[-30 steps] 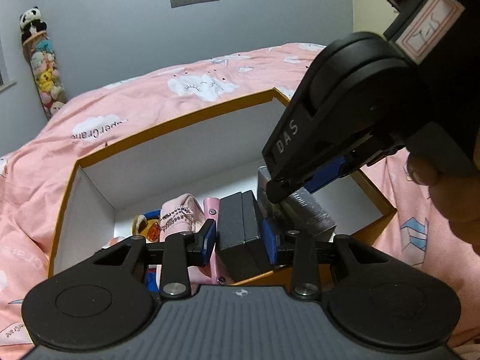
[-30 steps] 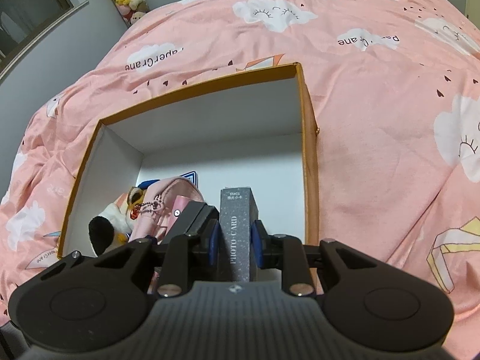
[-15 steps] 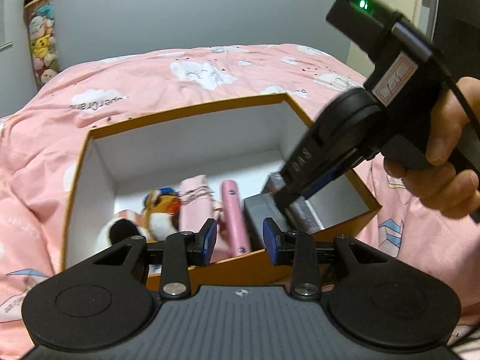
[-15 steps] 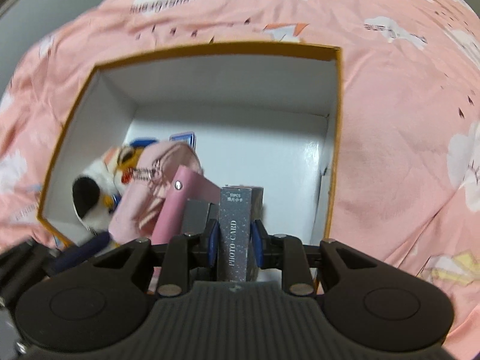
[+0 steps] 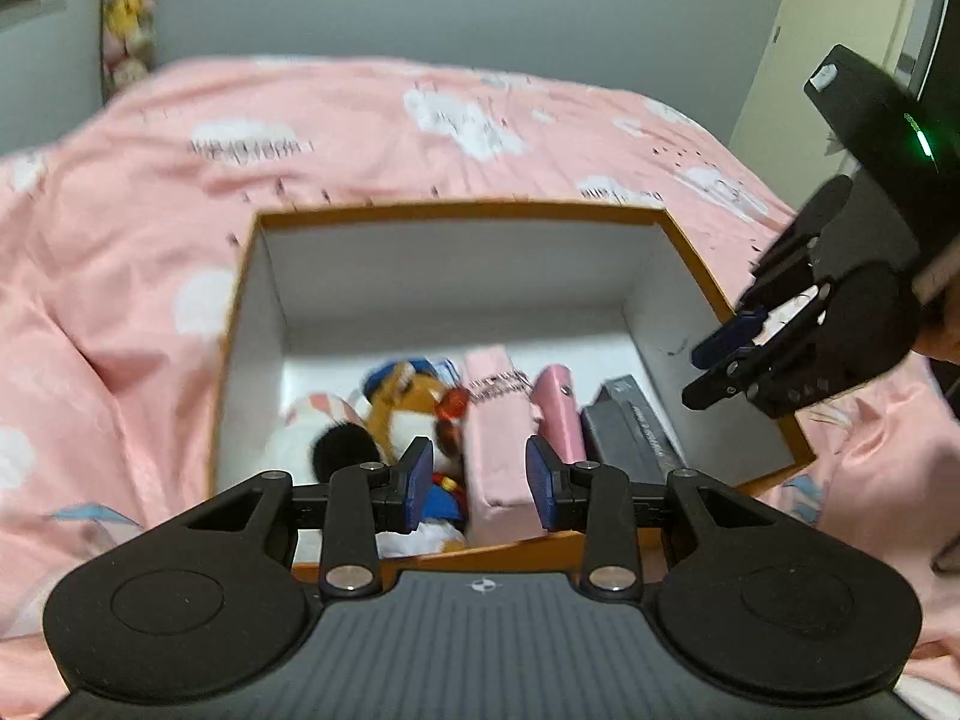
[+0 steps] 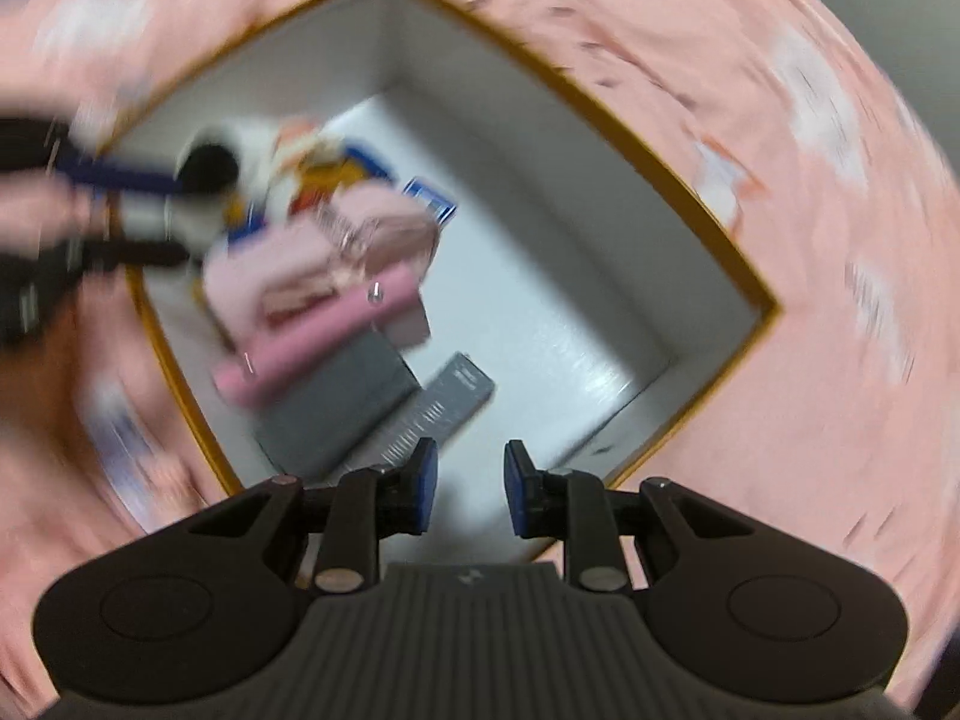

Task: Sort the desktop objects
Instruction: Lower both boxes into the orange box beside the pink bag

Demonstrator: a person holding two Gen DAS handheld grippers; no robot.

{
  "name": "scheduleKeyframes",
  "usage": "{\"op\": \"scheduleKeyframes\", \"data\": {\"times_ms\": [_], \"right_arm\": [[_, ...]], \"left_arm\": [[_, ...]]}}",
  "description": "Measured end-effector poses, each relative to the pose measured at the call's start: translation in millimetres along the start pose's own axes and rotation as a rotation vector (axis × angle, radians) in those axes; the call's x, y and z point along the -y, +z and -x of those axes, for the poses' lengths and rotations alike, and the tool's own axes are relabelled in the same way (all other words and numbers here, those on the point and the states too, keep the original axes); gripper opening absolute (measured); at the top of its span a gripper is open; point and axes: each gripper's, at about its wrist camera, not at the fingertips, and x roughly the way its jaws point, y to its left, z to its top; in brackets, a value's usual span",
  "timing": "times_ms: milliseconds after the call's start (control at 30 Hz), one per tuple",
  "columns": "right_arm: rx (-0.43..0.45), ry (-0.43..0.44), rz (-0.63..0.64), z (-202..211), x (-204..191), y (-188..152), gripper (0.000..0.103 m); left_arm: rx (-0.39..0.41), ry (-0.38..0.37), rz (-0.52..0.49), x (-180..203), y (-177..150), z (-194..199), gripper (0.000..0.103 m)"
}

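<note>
An orange-rimmed box (image 5: 456, 207) with white walls lies on the bed. In it are a plush toy (image 5: 396, 396), a pink pouch (image 5: 498, 426), a pink case (image 5: 561, 408) and a grey photo-card box (image 5: 636, 420). My left gripper (image 5: 480, 486) hovers open and empty at the near rim. My right gripper (image 5: 714, 363) hangs over the right rim. In the blurred right wrist view the right gripper (image 6: 471, 489) is open with nothing between its pads. The photo-card box (image 6: 444, 414) lies below, beside a dark box (image 6: 342, 402). The left gripper (image 6: 120, 210) shows at the left.
Pink bedding with a white cloud print (image 5: 150, 240) surrounds the box on all sides. Plush toys (image 5: 123, 18) hang on the grey wall at the back left. A hand (image 5: 942, 330) holds the right gripper at the right edge.
The right gripper let go of the photo-card box, which now lies in the box, and rolled. The left gripper released the dark box and drew back from the rim.
</note>
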Motion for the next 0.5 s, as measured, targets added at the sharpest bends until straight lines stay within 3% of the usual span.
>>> {"op": "scheduleKeyframes", "data": {"times_ms": [100,233,400,500], "right_arm": [[-0.048,0.019,0.208,-12,-11,4,0.025],[-0.117,0.05,0.39,-28,-23,7,0.026],[-0.215,0.141,0.344,-49,-15,10,0.026],[-0.207,0.227,0.268,-55,-6,10,0.025]], "left_arm": [[-0.042,-0.043,0.056,-6,-1,-13,0.039],[-0.087,-0.057,0.084,-9,-1,-25,0.039],[-0.11,-0.105,0.13,-15,-3,-32,0.039],[-0.118,-0.119,0.15,-19,-2,-38,0.038]]}}
